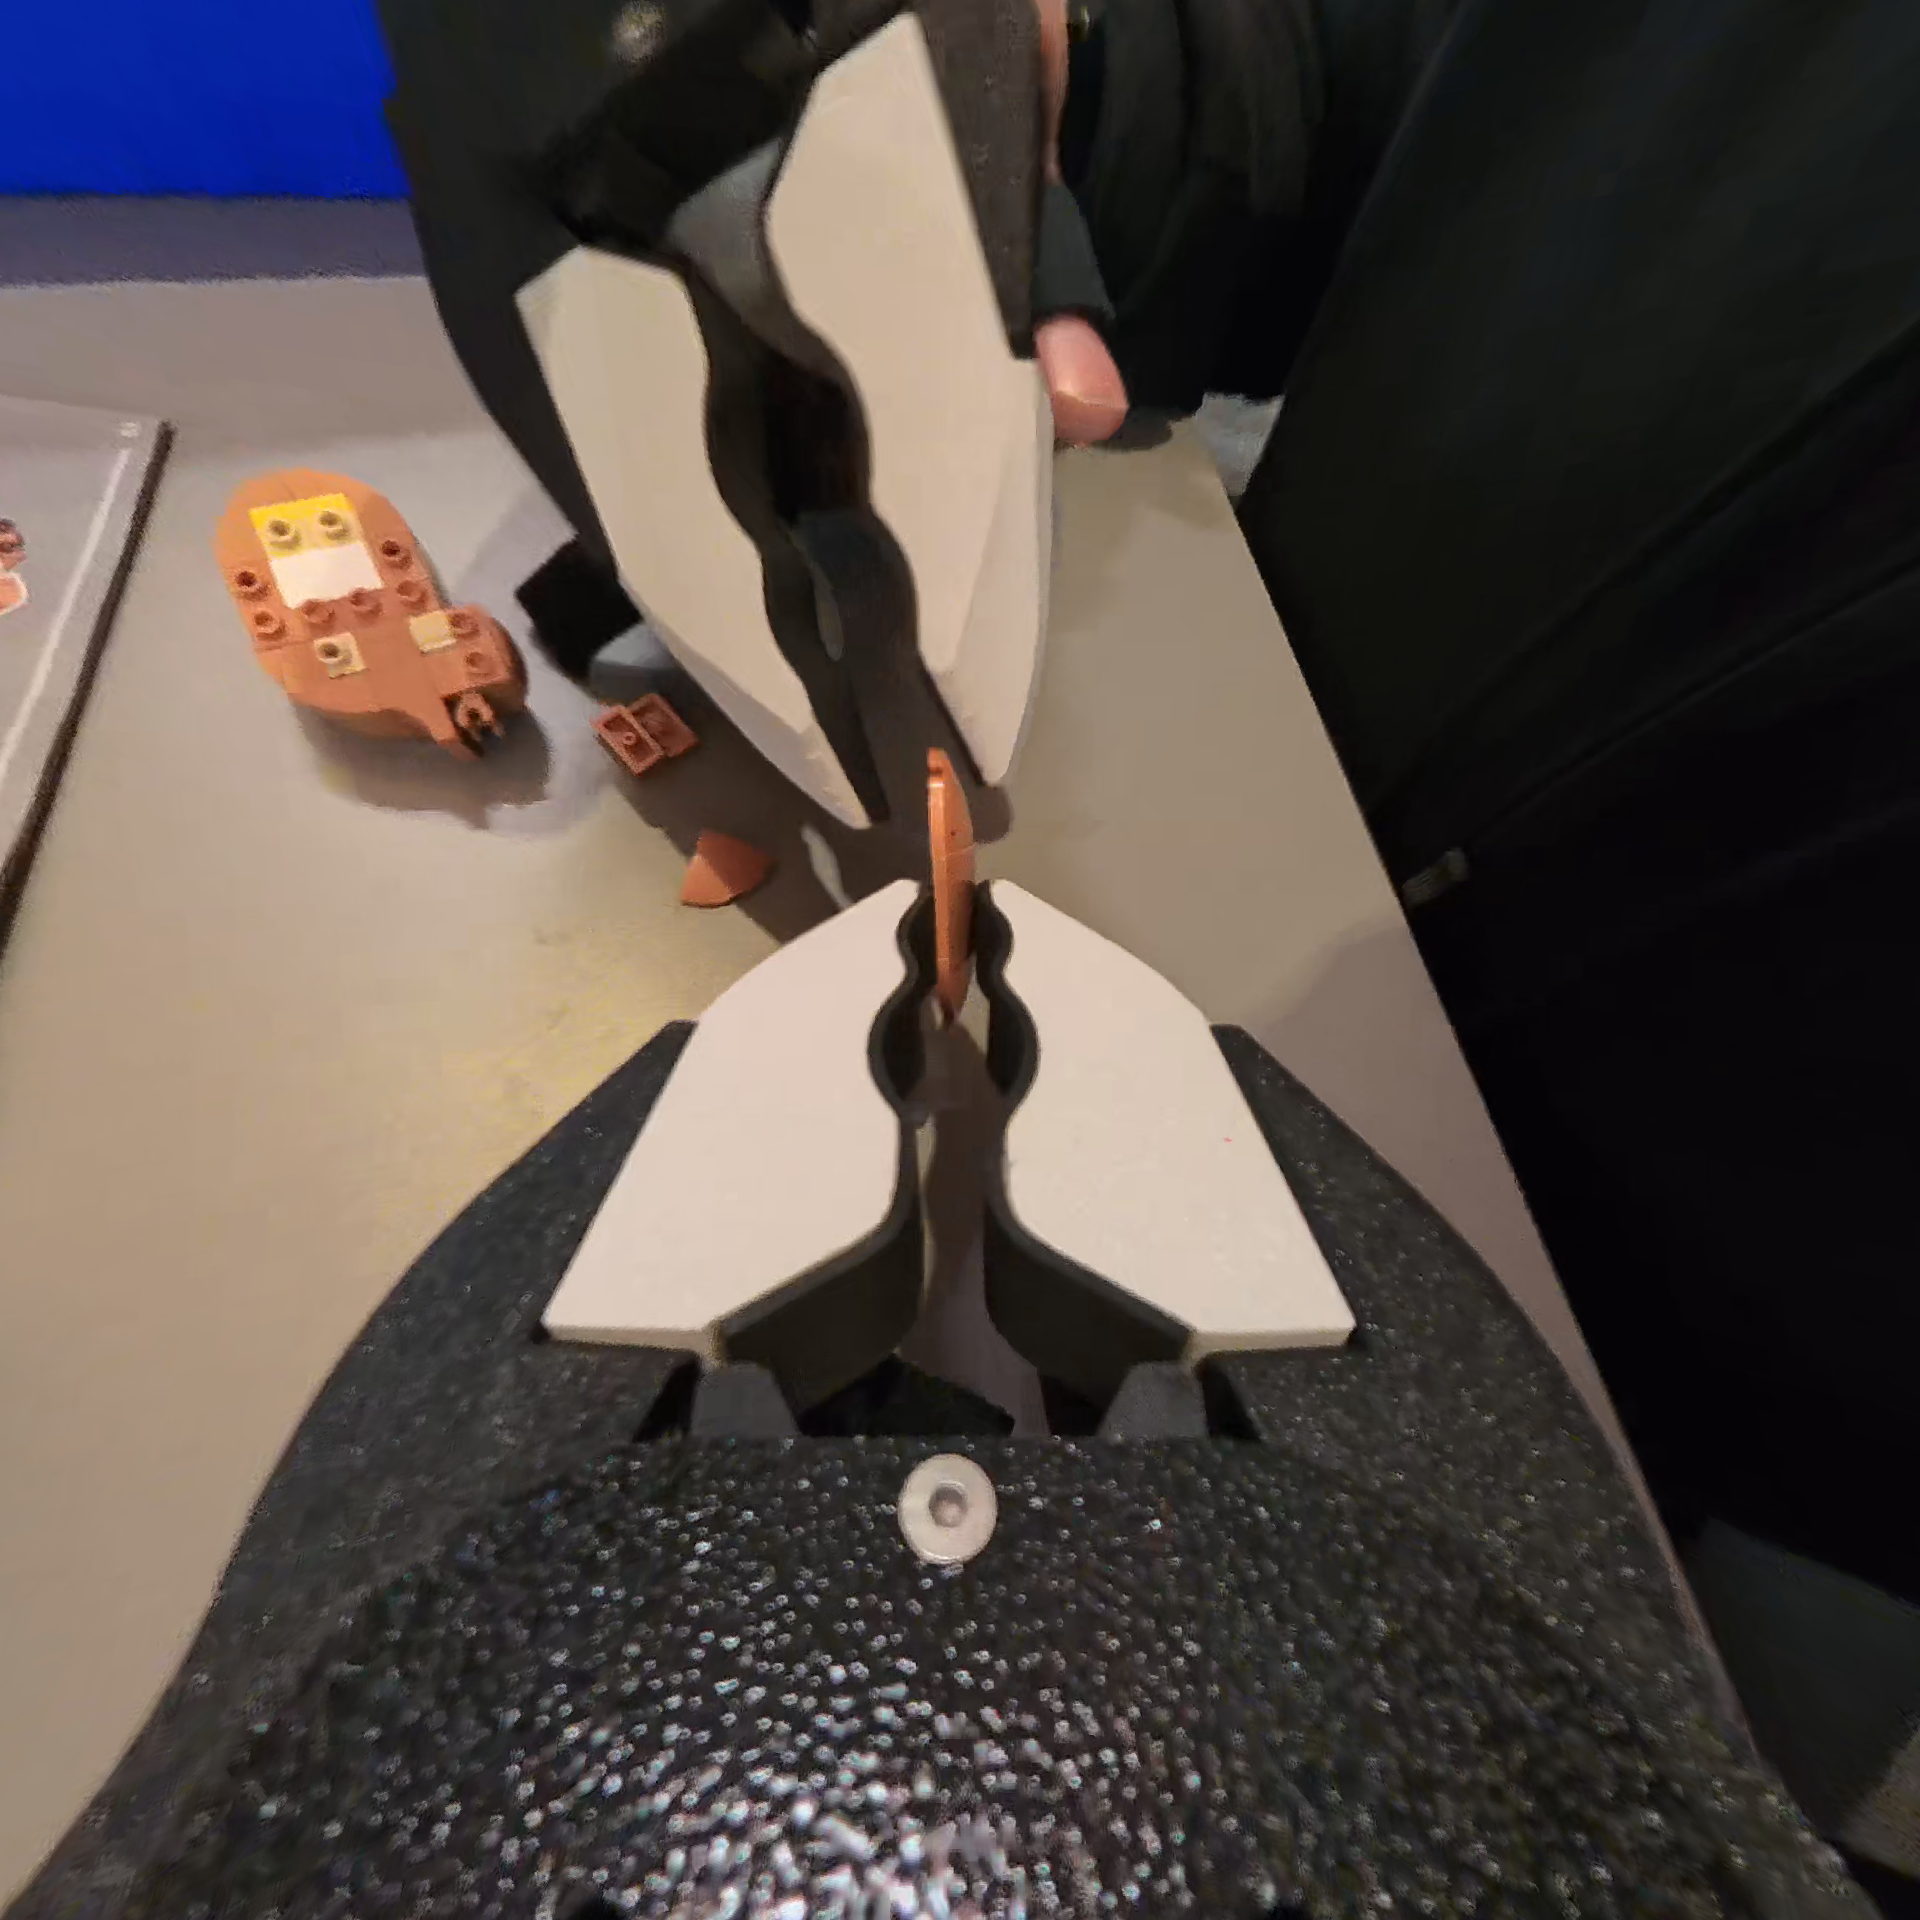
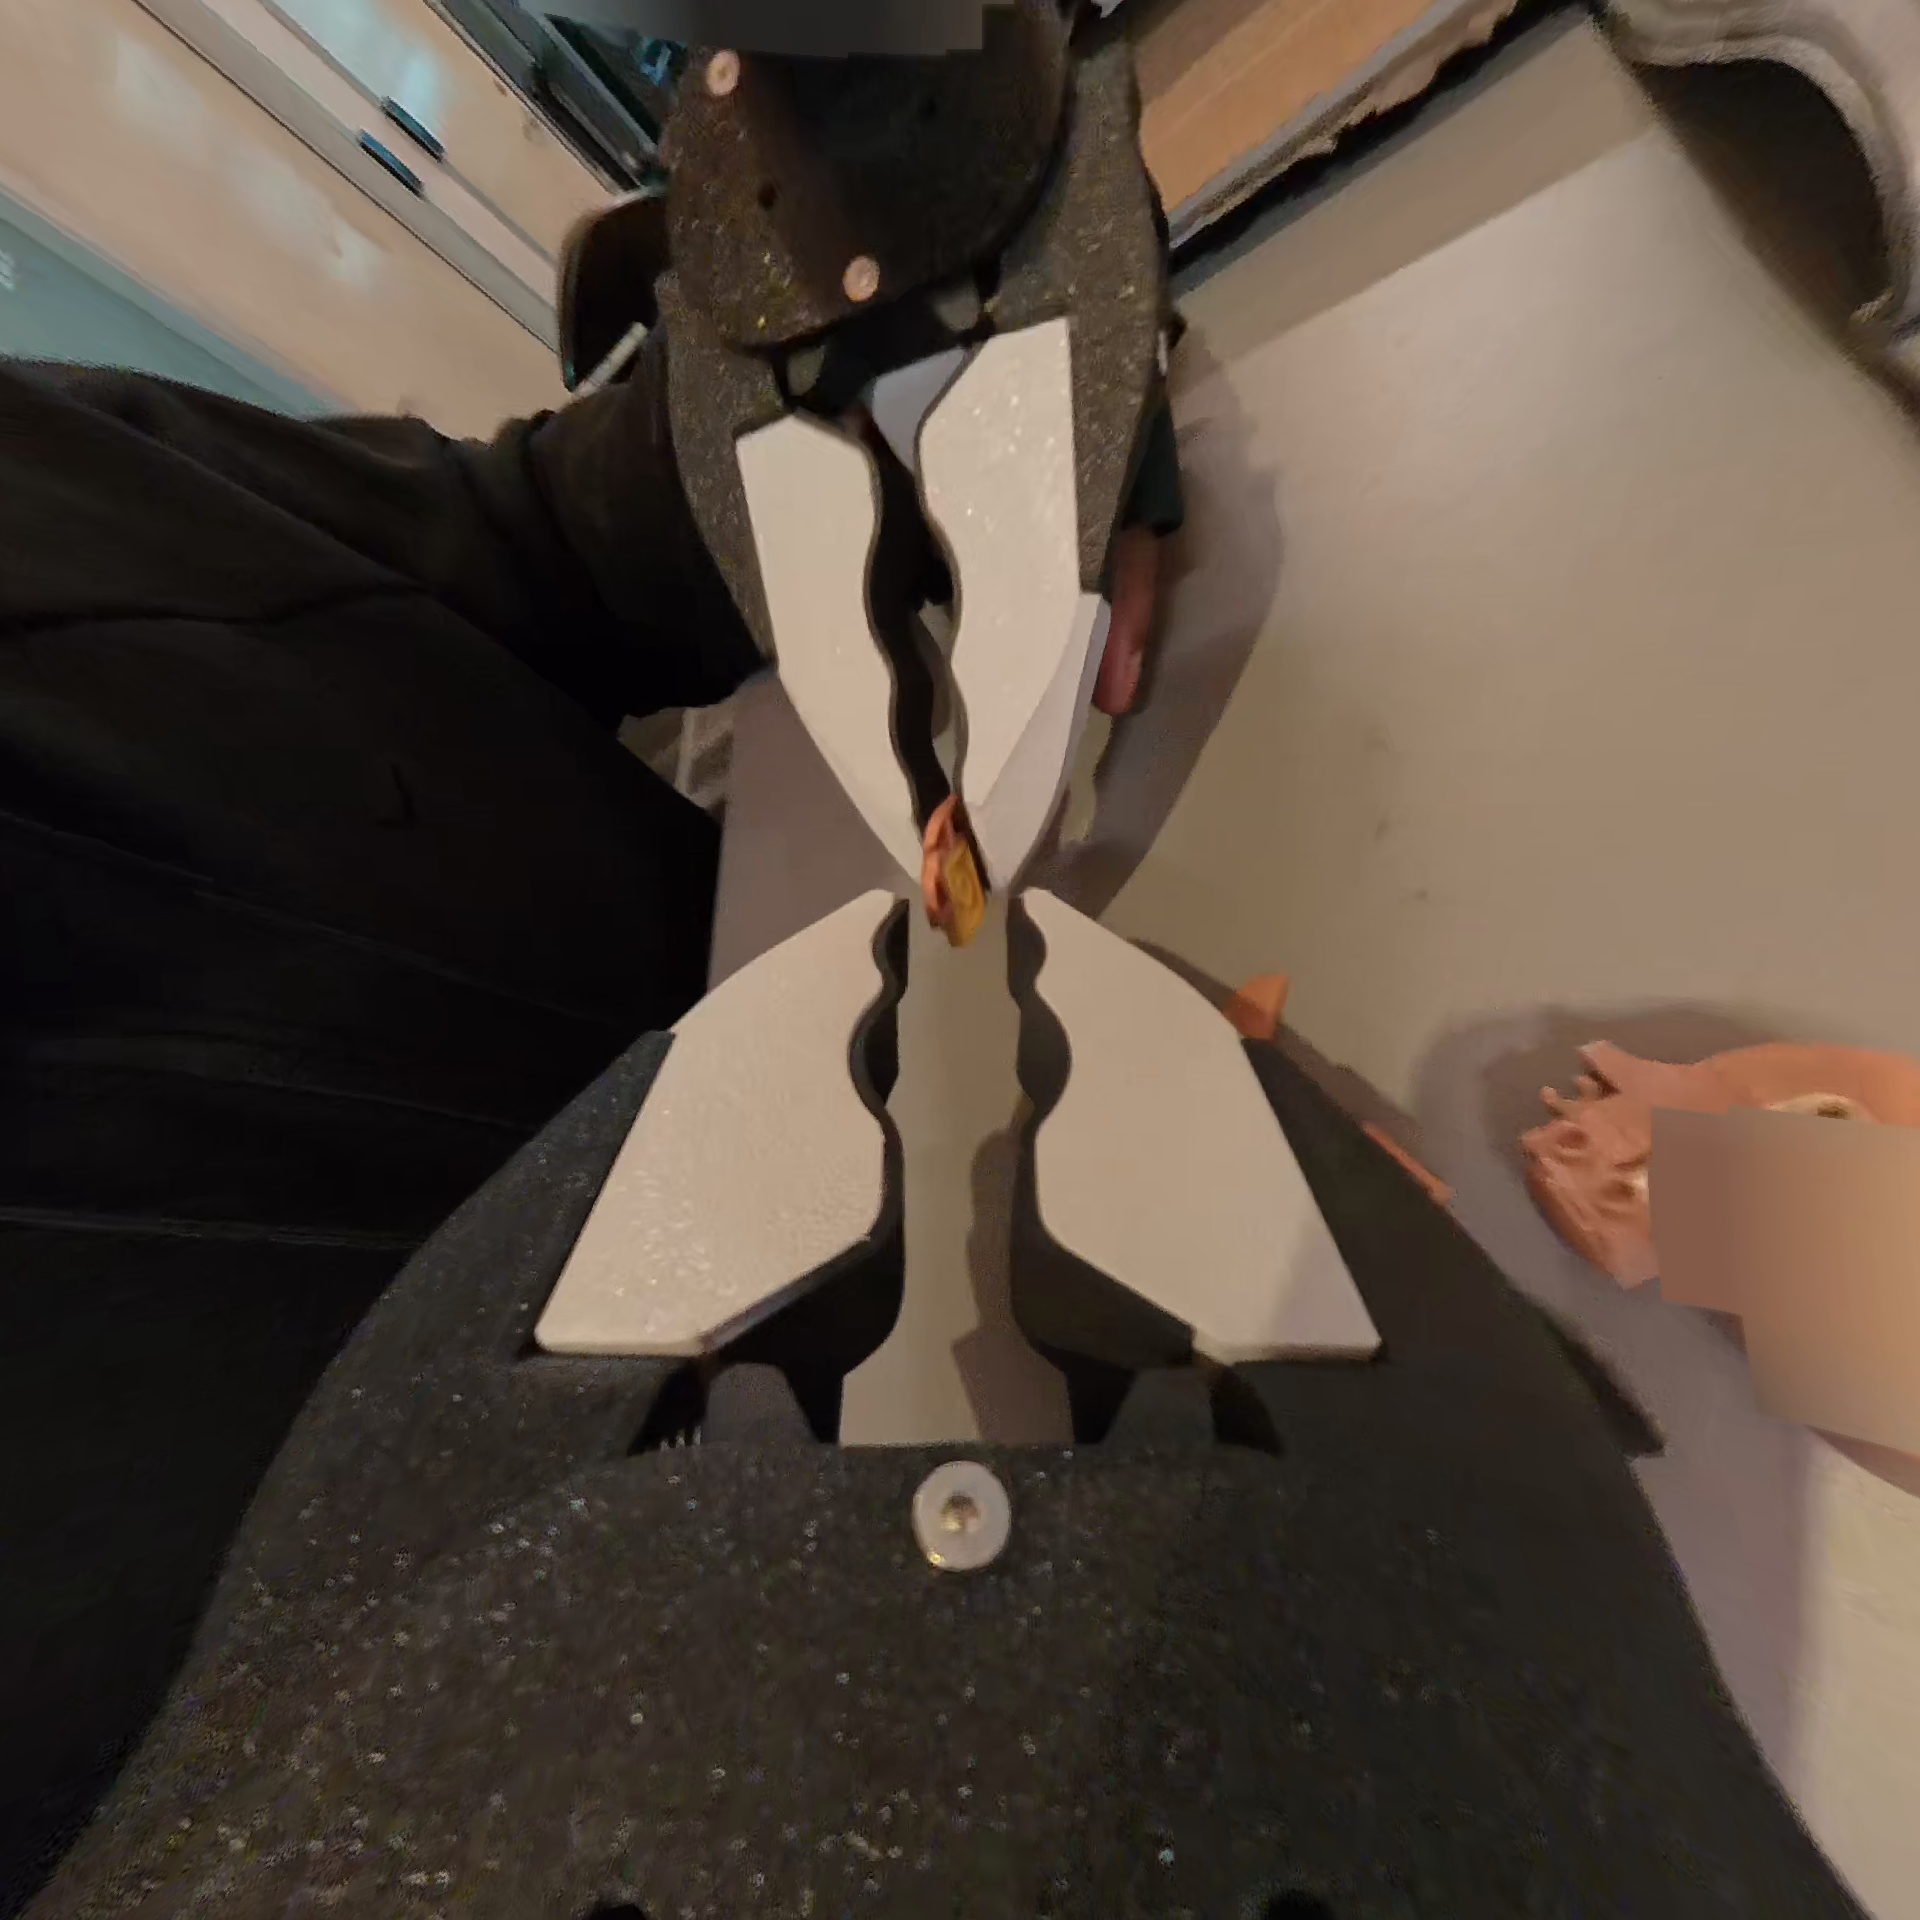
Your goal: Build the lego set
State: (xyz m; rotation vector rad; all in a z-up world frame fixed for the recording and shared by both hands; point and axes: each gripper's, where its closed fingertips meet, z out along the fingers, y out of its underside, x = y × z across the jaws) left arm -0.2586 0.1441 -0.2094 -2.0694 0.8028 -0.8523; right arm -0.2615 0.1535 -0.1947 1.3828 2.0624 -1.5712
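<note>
Left gripper [image 1: 951,904] and right gripper [image 1: 914,800] meet tip to tip above the tabletop [image 1: 260,1039], a thin piece [image 1: 948,873] between them. Left of both lie the partial model [image 1: 353,613] and two loose pieces [image 1: 644,732], near the tabletop's edge.

A mosaic patch hides most of the brown model [image 2: 1579,1164] in the right wrist view. The booklet [image 1: 62,582] is cut off at the left edge. The left gripper [image 1: 948,904] covers the piece's [image 1: 948,831] near end.

Matt surfaces, glossy bricks

The left claw [image 1: 948,904] has grainy black plastic and smooth matt white fingers [image 1: 790,1122]; the brown lego piece [image 1: 951,883] looks glossy plastic; the worktop [image 1: 260,1039] is matt grey.
</note>
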